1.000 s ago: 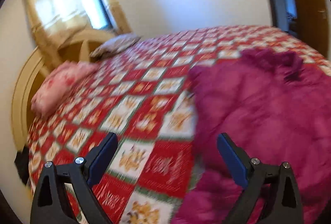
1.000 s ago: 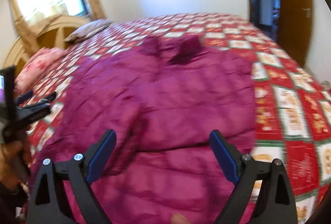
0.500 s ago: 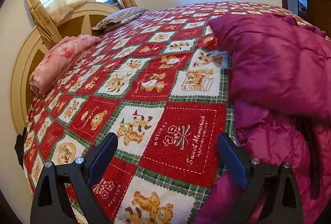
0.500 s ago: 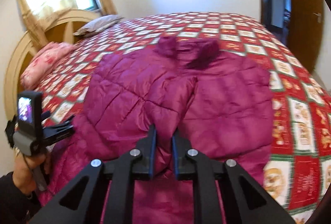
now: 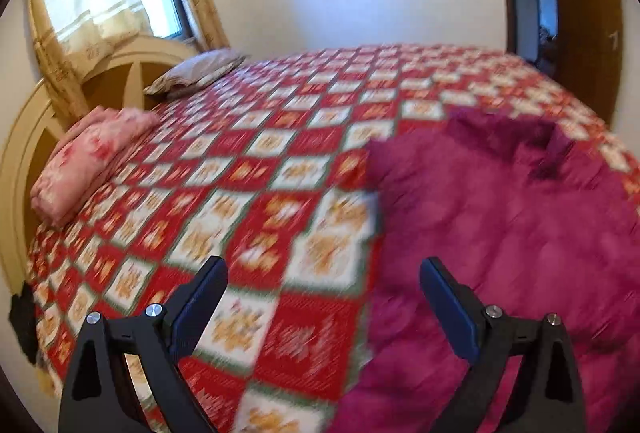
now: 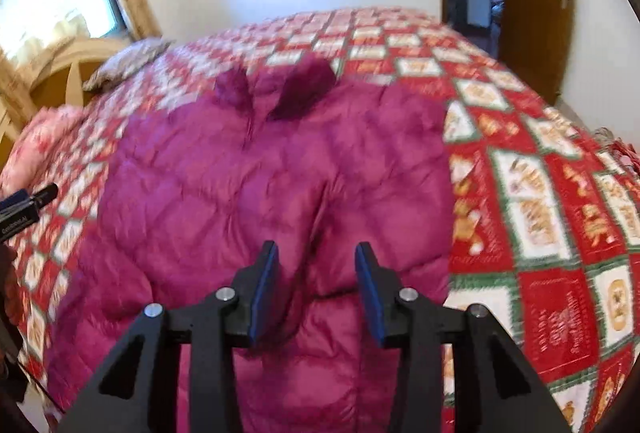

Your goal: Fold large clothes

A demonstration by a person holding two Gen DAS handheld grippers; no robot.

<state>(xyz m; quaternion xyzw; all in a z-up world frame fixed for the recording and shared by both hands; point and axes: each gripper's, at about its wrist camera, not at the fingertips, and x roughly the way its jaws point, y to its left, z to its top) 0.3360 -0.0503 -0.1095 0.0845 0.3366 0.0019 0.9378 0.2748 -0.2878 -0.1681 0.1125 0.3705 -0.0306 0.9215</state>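
Currently one magenta puffer jacket [image 6: 256,193] is spread near the bed [image 5: 280,161] foot edge; two pillows [image 5: 92,161] are seen at the headboard. Left hand-held gripper [image 5: 322,307] is released; right hand-held gripper [image 6: 316,291], jaws just opening, is released above the jacket.

The jacket [image 6: 280,193] lies on the bed [image 6: 540,193], two pillows [image 5: 92,161] to its left (by the headboard [image 5: 24,161]).
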